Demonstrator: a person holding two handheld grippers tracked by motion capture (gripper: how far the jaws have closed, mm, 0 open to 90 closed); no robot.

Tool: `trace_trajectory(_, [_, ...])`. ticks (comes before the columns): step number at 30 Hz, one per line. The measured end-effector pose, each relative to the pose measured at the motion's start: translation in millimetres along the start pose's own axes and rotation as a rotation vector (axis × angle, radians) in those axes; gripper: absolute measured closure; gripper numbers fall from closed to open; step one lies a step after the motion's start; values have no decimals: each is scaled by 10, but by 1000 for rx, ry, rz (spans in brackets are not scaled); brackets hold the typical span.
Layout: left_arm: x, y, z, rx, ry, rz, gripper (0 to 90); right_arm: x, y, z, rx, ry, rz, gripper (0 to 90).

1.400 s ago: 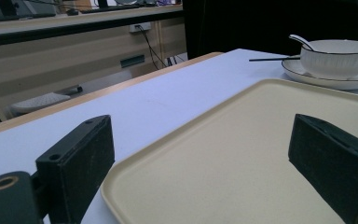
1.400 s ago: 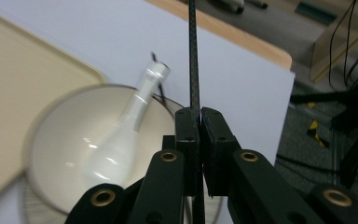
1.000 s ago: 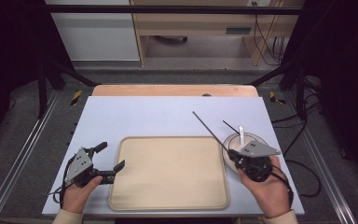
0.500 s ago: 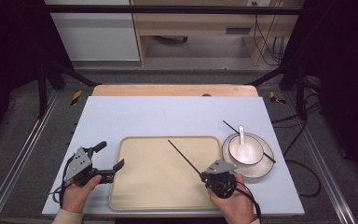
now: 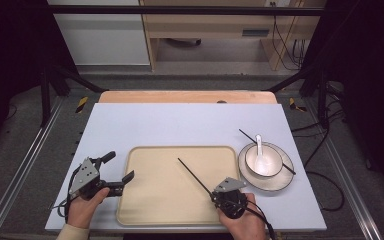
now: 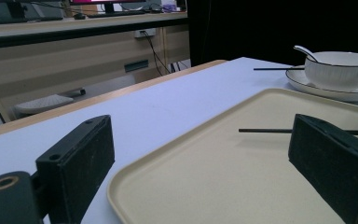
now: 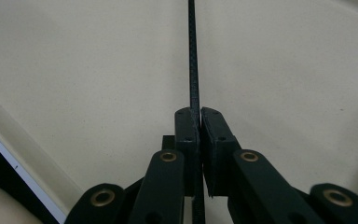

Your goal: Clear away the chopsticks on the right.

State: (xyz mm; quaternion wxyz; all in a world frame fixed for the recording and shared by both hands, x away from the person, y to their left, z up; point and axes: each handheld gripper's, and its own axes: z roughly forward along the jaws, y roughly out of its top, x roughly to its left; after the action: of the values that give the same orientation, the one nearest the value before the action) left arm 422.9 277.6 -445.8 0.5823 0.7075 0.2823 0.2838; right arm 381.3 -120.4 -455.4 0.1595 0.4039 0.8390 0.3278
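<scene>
A beige tray (image 5: 150, 200) lies at the front middle of the table. Over its right front part my right gripper (image 5: 221, 192) is shut on a thin black chopstick (image 5: 195, 175), which points back-left low above the tray. In the right gripper view the chopstick (image 7: 193, 60) runs straight up from between the closed jaws (image 7: 199, 116). My left gripper (image 5: 119, 166) stands open at the tray's left edge, empty; its view shows the tray (image 6: 214, 186) and the held chopstick (image 6: 265, 130). A white bowl (image 5: 263, 161) with a spoon (image 5: 259, 147) sits on a plate (image 5: 280, 181), a second chopstick (image 5: 247, 136) resting across it.
The white tabletop (image 5: 180, 125) stretches behind the tray. A wooden strip (image 5: 187, 96) borders its far edge. Cables (image 5: 330, 180) trail on the floor to the right, and metal frame rails (image 5: 25, 165) run along both sides.
My right gripper has carried the chopstick from above the bowl leftward and toward the front, down over the tray. The left gripper has stayed put.
</scene>
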Motion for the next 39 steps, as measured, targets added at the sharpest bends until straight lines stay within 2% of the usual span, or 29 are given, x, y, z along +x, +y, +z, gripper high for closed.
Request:
trace_trajectory(3, [0,0,1,0,1,-1,64,3,13,26,-3,3,16,858])
trace_trajectory(10, [-1,0,2,-1,0,-2,64,45,67,176,-10,23,-8,846])
trace_trajectory(13, [2,1,-1,-3,2,-2,64,42,76,133,-39,18,5,761])
trace_trajectory(15, [5,3,-8,-6,4,1,64,-12,109,23,-85,-6,0,692])
trace_trajectory(16, [7,5,-12,-9,6,2,60,-83,153,-114,-124,-23,9,647])
trace_trajectory(17, [11,6,-17,-11,10,4,60,-83,153,-114,-124,-23,9,647])
trace_trajectory(20, [29,7,-30,-25,19,4,47,-336,229,-476,-209,-97,-1,566])
trace_trajectory(21, [35,10,-36,-31,22,10,44,-461,247,-631,-240,-126,0,539])
trace_trajectory(22, [53,13,-49,-39,24,21,43,-662,262,-838,-267,-168,1,501])
trace_trajectory(23, [53,13,-49,-39,24,21,41,-662,262,-838,-267,-168,1,501])
trace_trajectory(24, [64,13,-55,-46,26,21,41,-753,260,-924,-275,-190,-1,489])
trace_trajectory(26, [85,11,-62,-59,33,13,40,-1023,221,-1144,-286,-257,11,445])
trace_trajectory(27, [101,10,-69,-60,31,14,43,-1224,163,-1270,-283,-293,20,453])
trace_trajectory(28, [109,7,-72,-66,27,6,49,-1332,124,-1313,-272,-306,29,460])
trace_trajectory(29, [117,7,-75,-68,23,5,49,-1332,124,-1313,-272,-306,29,460])
trace_trajectory(30, [119,8,-76,-71,13,2,52,-1439,78,-1339,-251,-319,37,475])
trace_trajectory(31, [117,11,-75,-71,4,1,52,-1647,-41,-1329,-205,-334,56,512])
trace_trajectory(33, [99,21,-65,-68,-26,8,52,-1778,-136,-1273,-172,-340,69,545])
trace_trajectory(34, [99,21,-65,-68,-26,8,52,-1778,-136,-1273,-172,-340,69,545])
trace_trajectory(35, [89,22,-60,-67,-33,12,51,-1895,-236,-1179,-141,-336,94,581])
trace_trajectory(36, [81,23,-57,-67,-41,15,51,-1895,-236,-1179,-141,-336,94,581])
trace_trajectory(37, [72,24,-53,-68,-48,16,51,-1983,-331,-1063,-112,-325,110,603])
trace_trajectory(39, [64,24,-46,-65,-61,16,51,-2025,-380,-976,-95,-308,105,606])
